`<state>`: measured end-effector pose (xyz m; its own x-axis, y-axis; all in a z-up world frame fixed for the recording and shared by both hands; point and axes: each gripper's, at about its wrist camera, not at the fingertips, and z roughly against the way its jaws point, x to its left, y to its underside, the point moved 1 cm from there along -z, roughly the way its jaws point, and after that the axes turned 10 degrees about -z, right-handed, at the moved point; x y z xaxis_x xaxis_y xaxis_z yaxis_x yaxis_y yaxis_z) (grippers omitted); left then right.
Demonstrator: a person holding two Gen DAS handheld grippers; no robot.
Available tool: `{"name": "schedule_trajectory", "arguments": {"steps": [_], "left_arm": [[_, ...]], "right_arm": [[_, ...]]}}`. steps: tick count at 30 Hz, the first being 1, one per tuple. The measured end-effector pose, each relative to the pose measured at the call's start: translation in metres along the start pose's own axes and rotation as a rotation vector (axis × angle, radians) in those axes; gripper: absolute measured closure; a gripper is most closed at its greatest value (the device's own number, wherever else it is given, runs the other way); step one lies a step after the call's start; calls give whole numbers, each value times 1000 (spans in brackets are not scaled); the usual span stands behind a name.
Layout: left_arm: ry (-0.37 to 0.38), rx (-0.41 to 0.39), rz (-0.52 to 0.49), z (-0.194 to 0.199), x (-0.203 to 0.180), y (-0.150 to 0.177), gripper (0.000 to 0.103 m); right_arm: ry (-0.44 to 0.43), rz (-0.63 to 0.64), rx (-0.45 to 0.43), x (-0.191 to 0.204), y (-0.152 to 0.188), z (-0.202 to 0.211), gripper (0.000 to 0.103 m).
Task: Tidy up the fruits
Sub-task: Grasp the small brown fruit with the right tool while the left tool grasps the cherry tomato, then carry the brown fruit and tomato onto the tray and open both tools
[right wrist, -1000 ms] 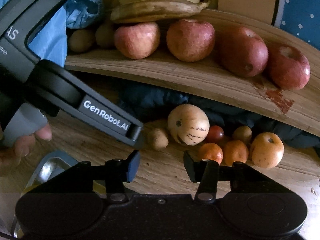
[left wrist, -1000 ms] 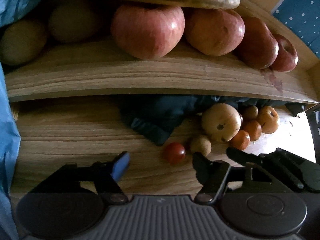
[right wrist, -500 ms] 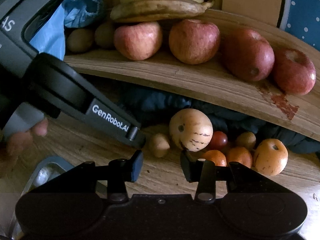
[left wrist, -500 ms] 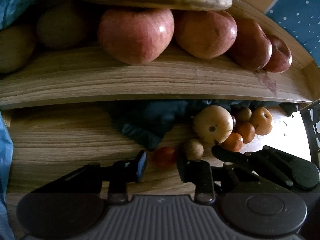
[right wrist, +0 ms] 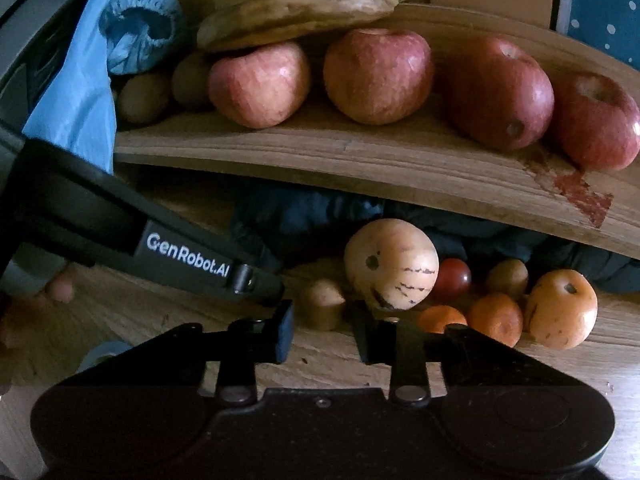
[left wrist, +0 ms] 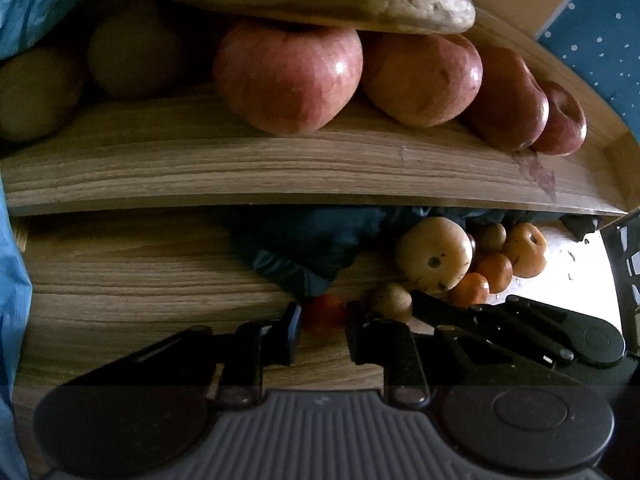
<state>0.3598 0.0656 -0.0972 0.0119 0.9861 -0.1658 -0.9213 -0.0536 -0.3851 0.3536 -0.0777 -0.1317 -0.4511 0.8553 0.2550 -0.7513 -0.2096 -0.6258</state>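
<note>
Left gripper (left wrist: 322, 322): jaws just closed in; pads now clamped on small red tomato (left wrist: 325, 314) on lower shelf board (left wrist: 120, 280). Tomato sits betw. both pads, touching each.
Right gripper (right wrist: 322, 324): jaws just closed in; pads clamped on small brown fruit (right wrist: 322, 304), prob. a kiwi, type unconfirmed. Fruit rests on lower board, just left of pale melon.
Gripper positions: side by side, near each other. Right unit seen at right edge of left wrist view; left unit's black arm w/ white "GenRobot.AI" lettering crosses left of right wrist view.
Fruit cluster, lower level: pale striped melon (right wrist: 390, 264) at centre. Behind/right of it a 2nd red tomato (right wrist: 452, 278), another brown fruit (right wrist: 506, 278), two oranges (right wrist: 496, 318), one larger yellow-orange fruit (right wrist: 560, 308). All close-packed, several touching.
Dark cloth (left wrist: 296, 248): bunched under upper shelf, behind cluster.
Upper shelf (right wrist: 320, 152): four red apples (right wrist: 378, 76) in a row, upright or slightly tilted. Bananas (right wrist: 304, 8), brown-spotted, lie on top of left two apples. Brown fruits in shadow at far left.
Blue plastic (right wrist: 80, 92): crumpled, at left end of upper shelf.
Person: fingers (right wrist: 60, 288) visible below left unit's arm, blurred.
Lighting: dim; detail under shelf poor.
</note>
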Motion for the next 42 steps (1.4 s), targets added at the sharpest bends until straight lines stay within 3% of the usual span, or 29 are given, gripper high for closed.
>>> {"name": "schedule_trajectory", "arguments": {"steps": [22, 42], "left_arm": [[42, -50, -81, 23, -18, 8, 78], [116, -52, -286, 50, -51, 48, 78]], "right_arm": [[32, -10, -63, -3, 23, 51, 76], [93, -53, -112, 22, 77, 116, 76]]}}
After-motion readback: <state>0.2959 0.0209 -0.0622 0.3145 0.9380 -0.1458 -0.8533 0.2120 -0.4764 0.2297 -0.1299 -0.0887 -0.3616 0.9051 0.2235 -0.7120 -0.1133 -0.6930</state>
